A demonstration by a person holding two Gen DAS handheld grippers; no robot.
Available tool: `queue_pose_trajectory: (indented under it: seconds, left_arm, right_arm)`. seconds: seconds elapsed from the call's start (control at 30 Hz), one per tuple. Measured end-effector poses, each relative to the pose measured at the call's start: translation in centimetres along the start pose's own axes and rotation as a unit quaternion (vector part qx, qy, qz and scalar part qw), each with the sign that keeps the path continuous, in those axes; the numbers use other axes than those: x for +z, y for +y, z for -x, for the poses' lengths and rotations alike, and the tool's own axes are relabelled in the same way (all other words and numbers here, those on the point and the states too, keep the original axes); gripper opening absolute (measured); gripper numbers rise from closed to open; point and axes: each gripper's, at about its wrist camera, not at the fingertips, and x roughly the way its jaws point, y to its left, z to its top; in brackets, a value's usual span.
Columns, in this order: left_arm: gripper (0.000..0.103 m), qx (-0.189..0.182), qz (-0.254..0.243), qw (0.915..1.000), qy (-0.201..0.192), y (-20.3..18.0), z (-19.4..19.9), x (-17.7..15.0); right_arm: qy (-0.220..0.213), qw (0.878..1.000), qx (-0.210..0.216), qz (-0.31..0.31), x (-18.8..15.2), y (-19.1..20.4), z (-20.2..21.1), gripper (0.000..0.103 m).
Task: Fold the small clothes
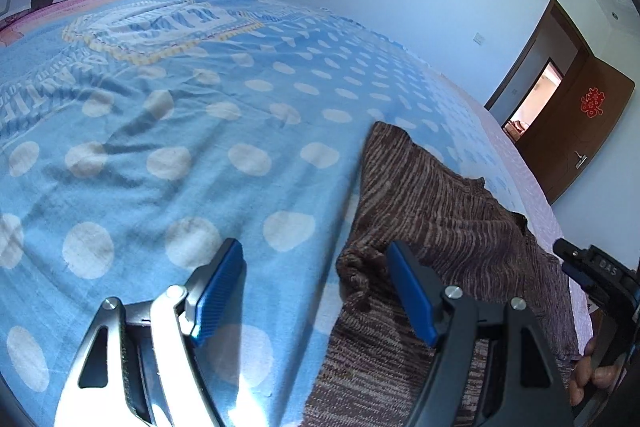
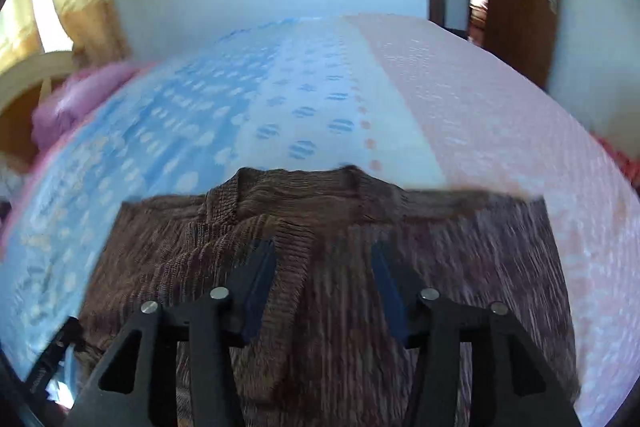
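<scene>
A brown knitted sweater (image 1: 432, 211) with fine lighter streaks lies spread on the bed, filling the lower right of the left wrist view and the lower centre of the right wrist view (image 2: 320, 247). Its ribbed collar sits at the upper edge of the garment in the right wrist view, and a bunched fold shows near the frame centre bottom in the left view. It rests on a blue blanket (image 1: 180, 131) with pale polka dots. The blanket bears a printed emblem with lettering at upper left, too distorted to read.

The left claw (image 1: 316, 291) is released, blue pads spread, one over the blanket and one over the sweater. The right claw (image 2: 324, 283) is likewise released, above the sweater. A red paper decoration (image 1: 592, 101) hangs on the brown door (image 1: 576, 139) at right.
</scene>
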Motion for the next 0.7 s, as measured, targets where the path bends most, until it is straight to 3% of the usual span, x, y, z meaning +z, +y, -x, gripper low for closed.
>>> queue_pose_trajectory:
  seconds: [0.1, 0.3, 0.33, 0.4, 0.43, 0.47, 0.6, 0.7]
  left_arm:
    - [0.078, 0.001, -0.001, 1.0, 0.0, 0.0, 0.0, 0.0]
    - [0.079, -0.008, 0.003, 1.0, -0.001, 0.2, 0.1, 0.1]
    - [0.079, -0.011, 0.005, 0.9999, -0.002, 0.3, 0.1, 0.0]
    - [0.08, -0.015, 0.009, 0.9998, -0.004, 0.5, 0.3, 0.0]
    - [0.08, -0.019, 0.015, 0.9997, -0.008, 0.7, 0.4, 0.0]
    - [0.08, -0.022, 0.022, 0.9994, -0.012, 0.9, 0.6, 0.0]
    - [0.08, -0.029, 0.053, 0.9978, -0.028, 2.0, 1.1, 0.0]
    - [0.082, -0.015, 0.039, 0.9988, -0.024, 1.4, 0.8, 0.0]
  right_arm:
    - [0.002, 0.999, 0.043, -0.023, -2.1, -0.1, 1.7, 0.054]
    - [0.063, 0.997, 0.049, 0.006, -5.5, 2.8, -1.3, 0.052]
    - [0.06, 0.997, 0.034, 0.02, -5.8, 3.2, -1.5, 0.048]
    - [0.053, 0.997, 0.033, 0.04, -5.9, 3.7, -1.2, 0.029]
    - [0.054, 0.997, 0.031, 0.041, -5.7, 3.7, -1.0, 0.013]
    - [0.051, 0.997, 0.023, 0.044, -5.5, 3.6, -0.5, 0.007]
    - [0.03, 0.998, 0.005, 0.06, -5.1, 3.1, 1.1, 0.006]
    - [0.04, 0.997, -0.02, 0.07, -6.1, 2.4, 0.8, 0.006]
